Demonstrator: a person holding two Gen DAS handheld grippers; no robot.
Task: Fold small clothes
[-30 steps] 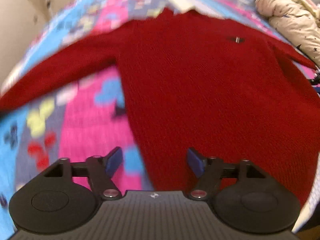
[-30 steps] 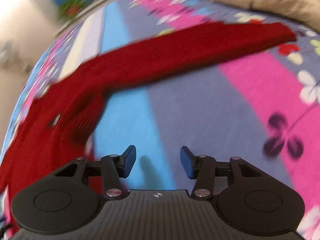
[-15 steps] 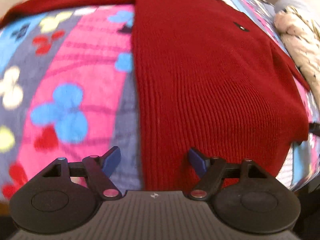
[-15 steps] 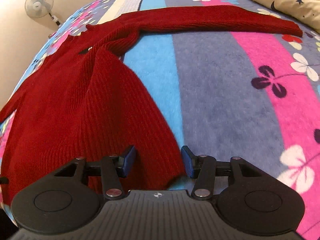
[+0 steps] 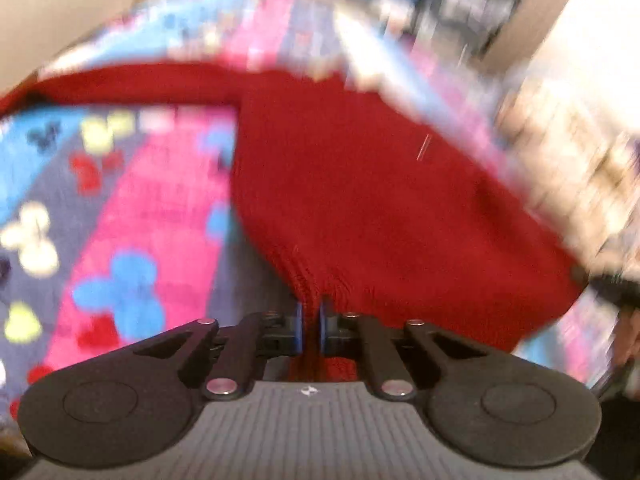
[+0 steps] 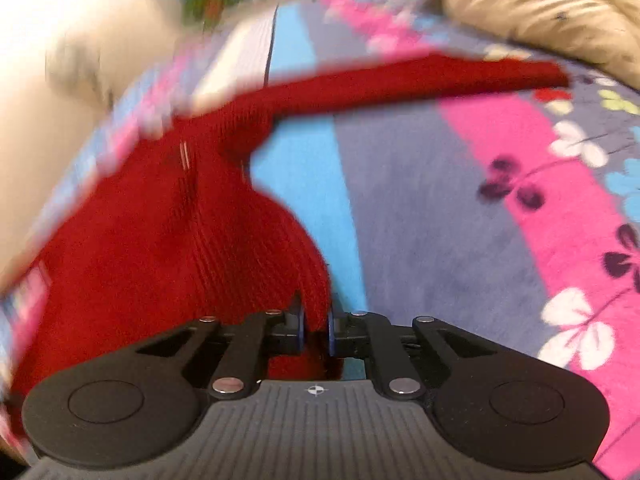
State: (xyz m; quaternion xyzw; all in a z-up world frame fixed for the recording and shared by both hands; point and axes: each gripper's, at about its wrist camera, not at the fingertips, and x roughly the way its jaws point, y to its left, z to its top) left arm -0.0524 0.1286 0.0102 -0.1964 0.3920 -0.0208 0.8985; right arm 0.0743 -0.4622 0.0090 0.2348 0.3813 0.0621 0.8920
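left hand-held gripper (image 5: pixel 310 326): just snapped closed, pinching sweater (image 5: pixel 360 184) hem
right hand-held gripper (image 6: pixel 316 328): same, clamped on the other hem corner
sweater: sprawled on the bed (image 6: pixel 440 208), bottom edge bunched and lifted
meaning: probably starting the hem-to-collar fold

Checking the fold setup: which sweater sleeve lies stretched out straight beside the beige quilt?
The sleeve in the right wrist view, reaching toward the beige quilt. The other sleeve, in the left wrist view, stretches across the blanket with no quilt near.
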